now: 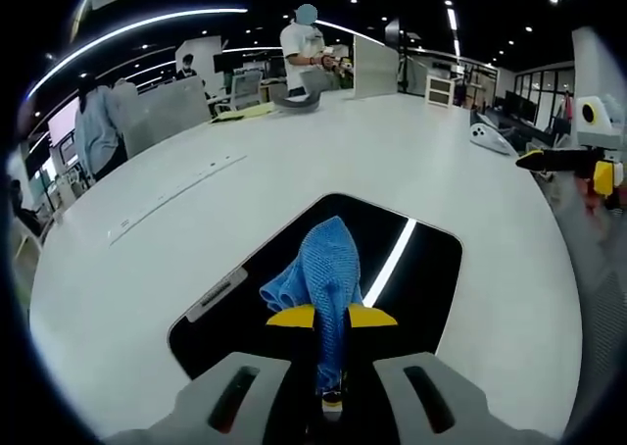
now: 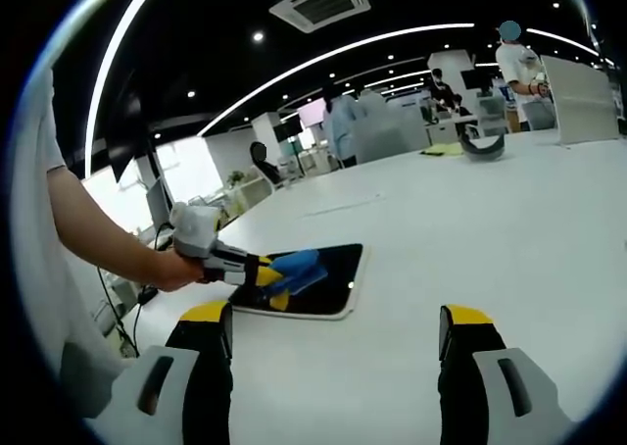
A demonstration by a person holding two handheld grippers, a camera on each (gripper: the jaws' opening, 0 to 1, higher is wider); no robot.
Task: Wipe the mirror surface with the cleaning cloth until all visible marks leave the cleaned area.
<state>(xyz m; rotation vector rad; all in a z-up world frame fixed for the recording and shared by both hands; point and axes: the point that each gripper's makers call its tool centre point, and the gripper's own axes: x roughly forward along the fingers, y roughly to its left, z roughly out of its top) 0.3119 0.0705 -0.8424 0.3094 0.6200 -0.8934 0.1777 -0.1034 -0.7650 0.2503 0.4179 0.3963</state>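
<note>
**Cloth clamped over the dark mirror, other gripper hanging wide**

I am holding my left gripper (image 1: 331,316) closed on the crumpled blue microfibre cleaning cloth (image 1: 323,264); the two yellow-tipped jaws pinch its lower fold between them, and the rest of the cloth bunches up ahead of the tips. The cloth sits over the flat, dark rectangular mirror with rounded corners (image 1: 431,269), which lies face up on the broad white table (image 1: 294,161). A bright streak of ceiling light reflects along the mirror's surface just right of the cloth. I cannot tell whether the cloth presses on the glass or hovers just above it.

In the right gripper view I see my own hand (image 2: 171,267) wrapped around the left gripper (image 2: 263,271), its yellow jaws shut on the blue cloth (image 2: 299,267) above the mirror (image 2: 338,273), near the table's left edge.

My right gripper (image 2: 333,337) hangs well apart from the mirror, above bare table (image 2: 509,229), its two yellow-capped jaws spread wide with nothing between them.

Across the table lies a grey curved headset-like object (image 1: 299,100), and several people (image 1: 306,43) stand or sit beyond the far edge.
</note>
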